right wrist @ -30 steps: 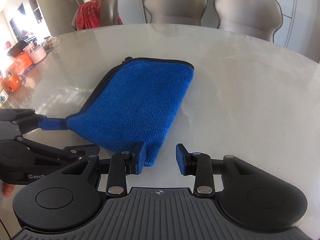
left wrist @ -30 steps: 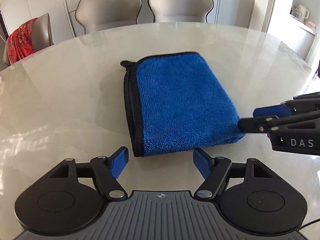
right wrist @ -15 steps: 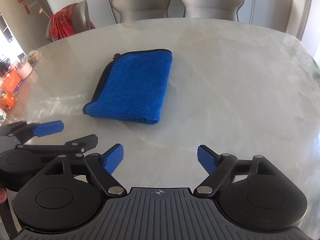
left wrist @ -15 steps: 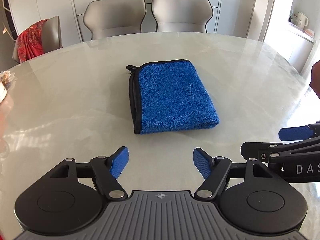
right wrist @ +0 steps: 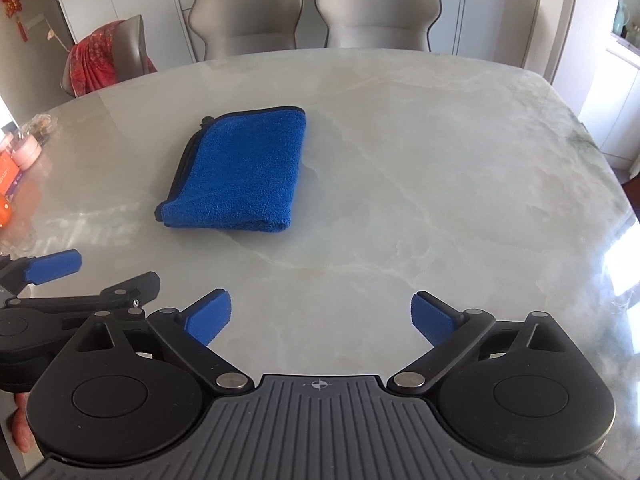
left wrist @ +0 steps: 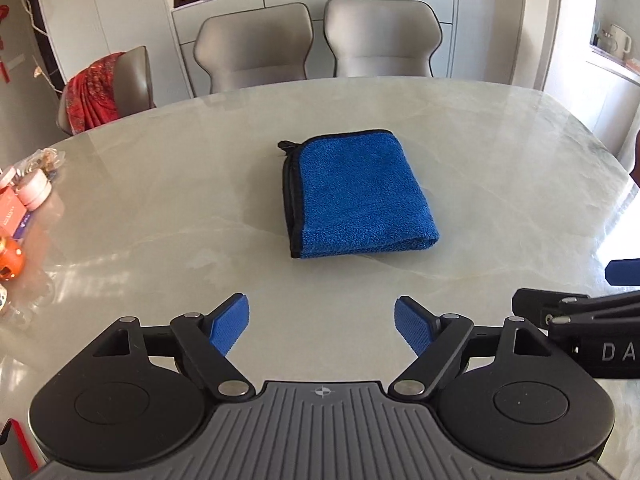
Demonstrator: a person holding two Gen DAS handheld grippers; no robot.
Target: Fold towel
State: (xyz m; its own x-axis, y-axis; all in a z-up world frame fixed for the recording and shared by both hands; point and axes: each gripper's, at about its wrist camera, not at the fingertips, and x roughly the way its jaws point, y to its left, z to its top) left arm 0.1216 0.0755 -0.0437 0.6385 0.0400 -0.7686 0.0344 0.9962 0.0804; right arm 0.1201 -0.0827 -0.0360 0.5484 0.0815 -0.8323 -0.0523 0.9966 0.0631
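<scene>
A blue towel (left wrist: 356, 196) with black edging lies folded into a small rectangle on the marble table (left wrist: 160, 208); it also shows in the right wrist view (right wrist: 240, 170). My left gripper (left wrist: 322, 324) is open and empty, held back from the towel near the table's front. My right gripper (right wrist: 320, 320) is open and empty, also back from the towel and to its right. The right gripper's side shows at the right edge of the left wrist view (left wrist: 592, 320). The left gripper shows at the left edge of the right wrist view (right wrist: 72, 288).
Two grey chairs (left wrist: 320, 44) stand at the far side of the table. A chair with a red cloth (left wrist: 96, 92) is at the far left. Small jars and orange items (left wrist: 24, 200) sit at the table's left edge.
Both grippers have pulled back and up from the towel, which now lies farther away. The right gripper's jaws have opened wider. The towel has stayed folded in place.
</scene>
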